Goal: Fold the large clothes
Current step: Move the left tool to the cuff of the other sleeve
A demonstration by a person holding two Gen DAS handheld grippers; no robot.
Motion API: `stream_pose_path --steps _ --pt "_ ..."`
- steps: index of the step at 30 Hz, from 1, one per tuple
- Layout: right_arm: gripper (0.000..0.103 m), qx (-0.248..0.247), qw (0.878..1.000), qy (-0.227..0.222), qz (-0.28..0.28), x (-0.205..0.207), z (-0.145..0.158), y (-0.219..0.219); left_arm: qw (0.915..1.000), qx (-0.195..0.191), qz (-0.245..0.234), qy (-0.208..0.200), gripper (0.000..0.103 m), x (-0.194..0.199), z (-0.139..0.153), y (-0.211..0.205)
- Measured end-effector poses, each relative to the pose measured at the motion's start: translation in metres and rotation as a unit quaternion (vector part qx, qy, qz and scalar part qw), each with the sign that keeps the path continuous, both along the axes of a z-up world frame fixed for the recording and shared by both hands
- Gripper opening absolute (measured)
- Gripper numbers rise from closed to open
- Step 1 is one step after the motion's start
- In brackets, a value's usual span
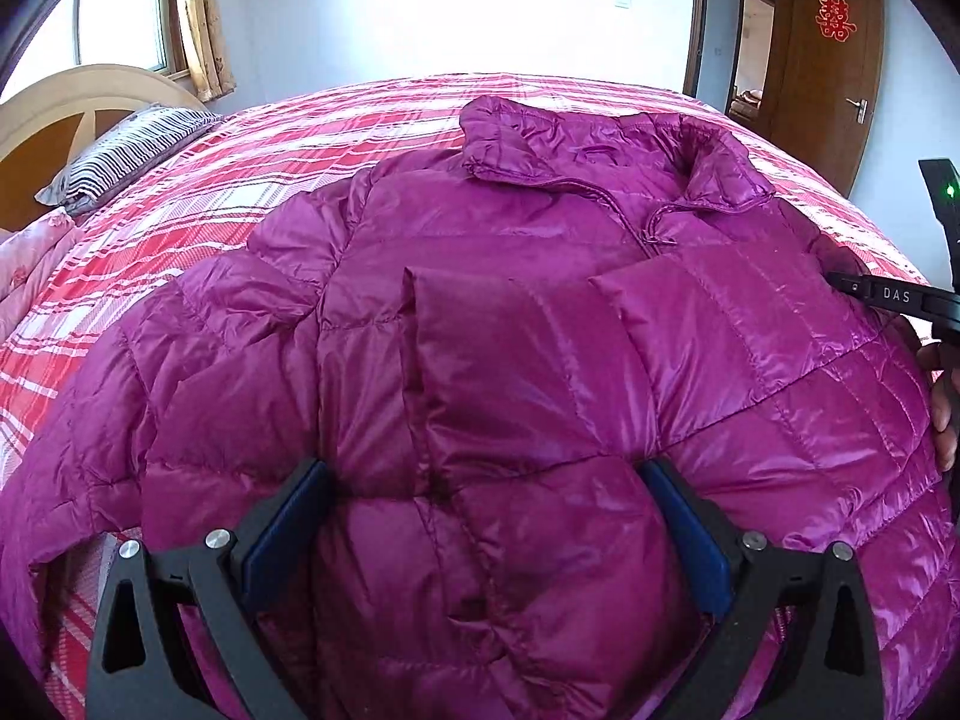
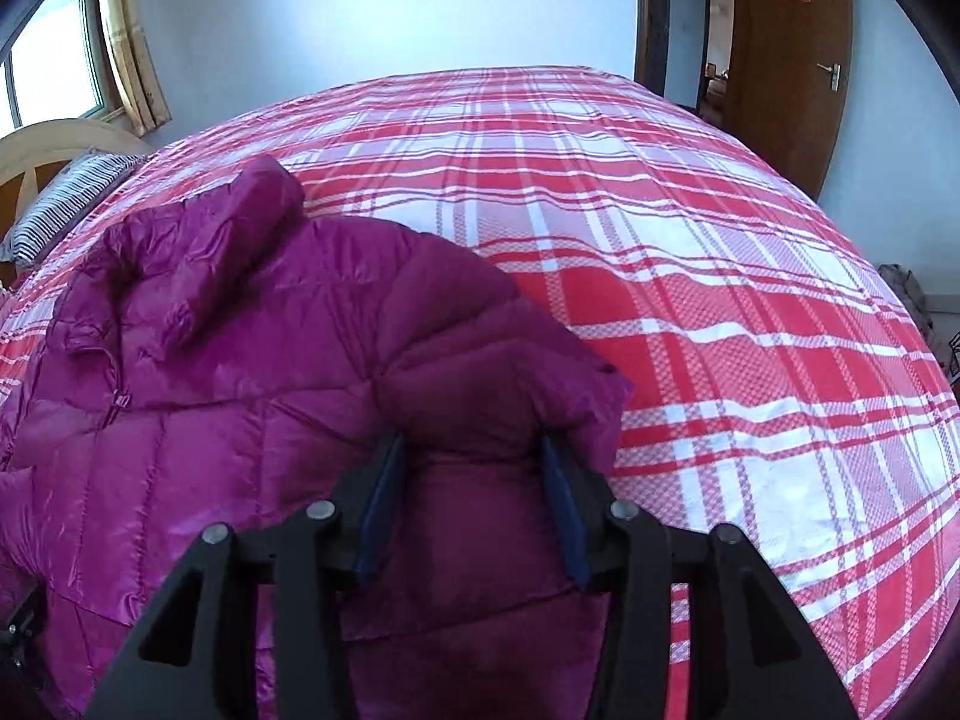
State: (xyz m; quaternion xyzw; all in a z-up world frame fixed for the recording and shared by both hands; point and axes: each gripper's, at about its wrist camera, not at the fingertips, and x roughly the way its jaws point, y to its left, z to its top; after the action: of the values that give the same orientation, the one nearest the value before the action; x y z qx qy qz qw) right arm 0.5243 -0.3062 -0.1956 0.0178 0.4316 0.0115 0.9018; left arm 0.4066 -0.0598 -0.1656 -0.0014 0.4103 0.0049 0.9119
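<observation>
Your jacket [image 1: 510, 312] lies face up on the bed [image 1: 252, 180], collar toward the far edge, zip partly closed near the neck. One sleeve [image 1: 480, 372] already lies folded in across the chest, its cuff end pointing toward the collar, so the first inward fold looks done on that side. The opposite sleeve [image 2: 480, 396] is only on its way: in the right wrist view it is bunched and raised off the plaid cover at the jacket's edge, not yet laid over the body.

Your left claw [image 1: 486, 516] stands wide, one pad on each side of the folded sleeve; the fabric bulges between them, but I cannot tell whether the pads press on it. Your right claw [image 2: 474, 504] is about half closed with the raised sleeve's fabric pinched between its pads, so it appears to grip that sleeve.

As I judge it, you are roughly a third through. Left to do: lay this second sleeve across the chest, flatten both, then fold the body bottom to collar. The puffy, slick shell will likely spring back, so expect to press each fold down.
</observation>
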Motion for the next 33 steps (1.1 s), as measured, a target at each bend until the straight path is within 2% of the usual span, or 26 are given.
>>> stream_pose_path --steps 3,6,8,10,13,18,20,23,25,29,33 --pt "0.049 -0.032 0.999 0.013 -0.016 -0.002 0.012 0.007 1.0000 -0.003 0.000 0.000 0.102 0.000 0.000 0.001" --pt "0.052 0.012 1.000 -0.002 -0.023 -0.026 0.046 0.015 1.0000 -0.004 0.000 0.000 0.102 0.000 0.000 0.001" --pt "0.058 0.012 1.000 -0.014 0.014 -0.043 0.066 0.038 1.0000 -0.006 0.000 0.000 0.102 0.000 0.000 0.002" --pt "0.058 -0.005 0.998 -0.028 0.061 -0.059 0.074 0.067 0.9999 -0.011 0.000 0.000 0.102 0.000 0.000 0.003" --pt "0.058 -0.006 0.995 -0.030 0.096 -0.073 0.065 0.098 0.9999 -0.013 0.001 -0.001 0.102 0.000 0.001 0.004" --pt "0.058 -0.032 0.992 -0.009 0.122 -0.082 0.018 0.135 0.9998 -0.020 0.001 -0.002 0.102 -0.001 0.001 0.006" --pt "0.058 -0.035 0.993 -0.011 0.111 -0.084 0.003 0.136 0.9997 -0.023 0.001 -0.002 0.102 0.000 0.001 0.007" --pt "0.059 -0.016 0.994 -0.008 0.104 -0.081 -0.002 0.128 0.9996 -0.026 0.000 -0.003 0.102 0.000 0.001 0.007" --pt "0.060 -0.018 0.994 -0.009 0.104 -0.082 -0.002 0.129 0.9991 -0.042 -0.001 -0.009 0.102 -0.003 0.003 0.012" --pt "0.061 -0.029 0.994 -0.010 0.105 -0.085 -0.003 0.134 0.9936 -0.111 0.005 -0.017 0.102 -0.018 0.012 0.033" --pt "0.061 -0.033 0.994 -0.011 0.104 -0.085 -0.006 0.135 0.9895 -0.140 0.029 -0.020 0.102 -0.049 0.023 0.059"
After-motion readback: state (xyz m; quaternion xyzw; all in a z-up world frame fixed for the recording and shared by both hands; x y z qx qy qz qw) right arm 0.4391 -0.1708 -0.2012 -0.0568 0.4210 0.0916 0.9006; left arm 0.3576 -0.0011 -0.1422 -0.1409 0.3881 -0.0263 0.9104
